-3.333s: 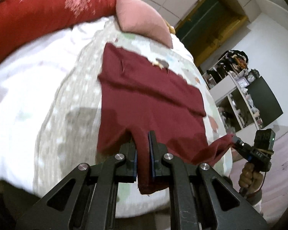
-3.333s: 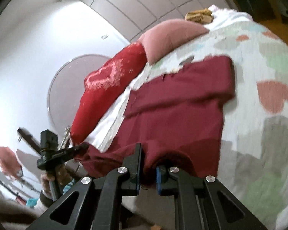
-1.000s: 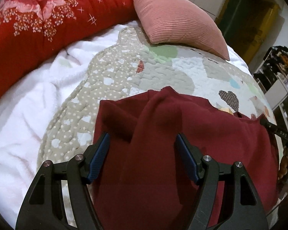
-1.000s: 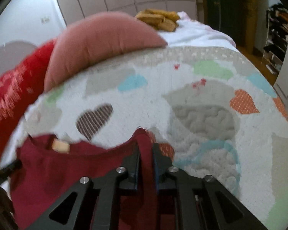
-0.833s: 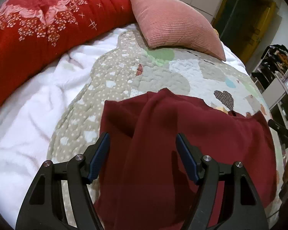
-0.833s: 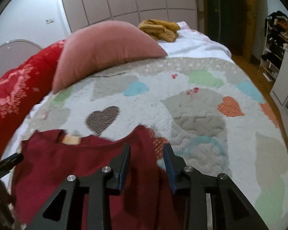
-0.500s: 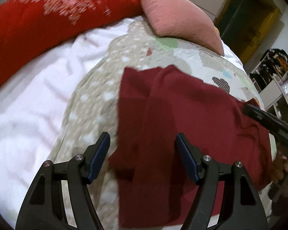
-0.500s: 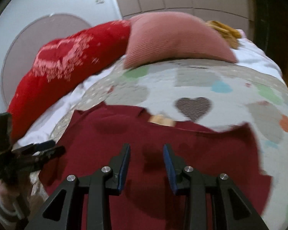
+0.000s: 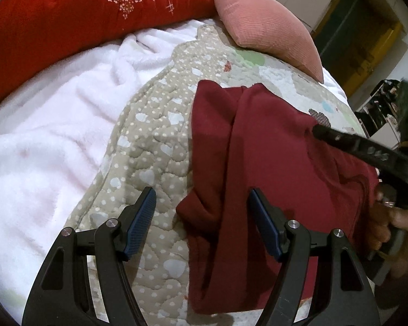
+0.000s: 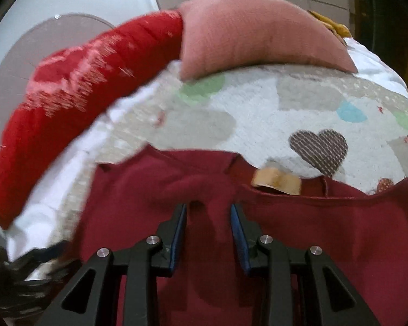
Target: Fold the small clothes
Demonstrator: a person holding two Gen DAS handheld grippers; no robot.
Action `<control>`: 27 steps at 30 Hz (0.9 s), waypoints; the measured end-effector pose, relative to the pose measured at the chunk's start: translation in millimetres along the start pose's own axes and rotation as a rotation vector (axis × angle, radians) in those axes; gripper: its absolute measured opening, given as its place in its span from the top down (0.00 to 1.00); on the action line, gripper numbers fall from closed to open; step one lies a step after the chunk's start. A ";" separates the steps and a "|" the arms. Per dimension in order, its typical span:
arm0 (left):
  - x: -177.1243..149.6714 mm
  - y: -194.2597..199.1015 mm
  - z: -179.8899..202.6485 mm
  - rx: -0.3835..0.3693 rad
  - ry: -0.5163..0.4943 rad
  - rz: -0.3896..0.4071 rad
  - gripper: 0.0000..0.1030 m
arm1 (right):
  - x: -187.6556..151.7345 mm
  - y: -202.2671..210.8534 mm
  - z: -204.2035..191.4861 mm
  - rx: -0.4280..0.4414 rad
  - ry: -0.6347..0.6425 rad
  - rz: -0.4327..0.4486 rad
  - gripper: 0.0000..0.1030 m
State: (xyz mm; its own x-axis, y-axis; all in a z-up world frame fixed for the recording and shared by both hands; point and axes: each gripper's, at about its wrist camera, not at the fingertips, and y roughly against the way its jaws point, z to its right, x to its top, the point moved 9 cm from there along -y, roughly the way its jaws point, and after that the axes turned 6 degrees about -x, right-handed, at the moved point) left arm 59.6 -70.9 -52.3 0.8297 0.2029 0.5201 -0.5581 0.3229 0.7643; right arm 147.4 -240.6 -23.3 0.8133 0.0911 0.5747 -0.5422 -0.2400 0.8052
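The dark red garment is lying on the heart-print quilt, partly folded, w/ a raised ridge running along its left part and a loose bunched corner at the near-left edge. The neck label is showing at the far edge in the right wrist view, so the collar is pointing toward the pink pillow.

The left gripper is hanging w/ jaws spread wide, nothing pinched; the bunched corner is sitting in the gap, pads clear of it. The right gripper is hovering over the middle of the cloth, jaws partly apart, a low fold between them but no grip that can be seen.

Judging by the drape, the fabric is thin, soft, light & floppy: it is likely going to sag and slide, not hold shape. Best hold is probably at a hem corner or a doubled fold edge, pinching both layers, approx. symmetric for both grippers.
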 end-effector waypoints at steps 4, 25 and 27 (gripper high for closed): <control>-1.3 0.7 0.2 -0.003 0.004 0.005 0.31 | 5.2 5.1 -41.7 0.114 0.012 -0.019 0.69; 2.8 -2.1 -1.1 -0.026 -0.005 0.002 0.31 | 40.0 -58.7 -104.5 0.134 -0.014 -0.086 0.96; 3.1 -2.8 -1.2 -0.022 -0.006 0.001 0.31 | 40.0 -64.1 -110.9 0.160 -0.008 -0.090 0.99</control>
State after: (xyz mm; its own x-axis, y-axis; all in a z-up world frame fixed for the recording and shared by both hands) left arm 63.8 -70.1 -53.3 0.8288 0.1981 0.5234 -0.5588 0.3432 0.7550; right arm 191.3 -114.4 -35.8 0.8593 0.1113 0.4992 -0.4268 -0.3820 0.8197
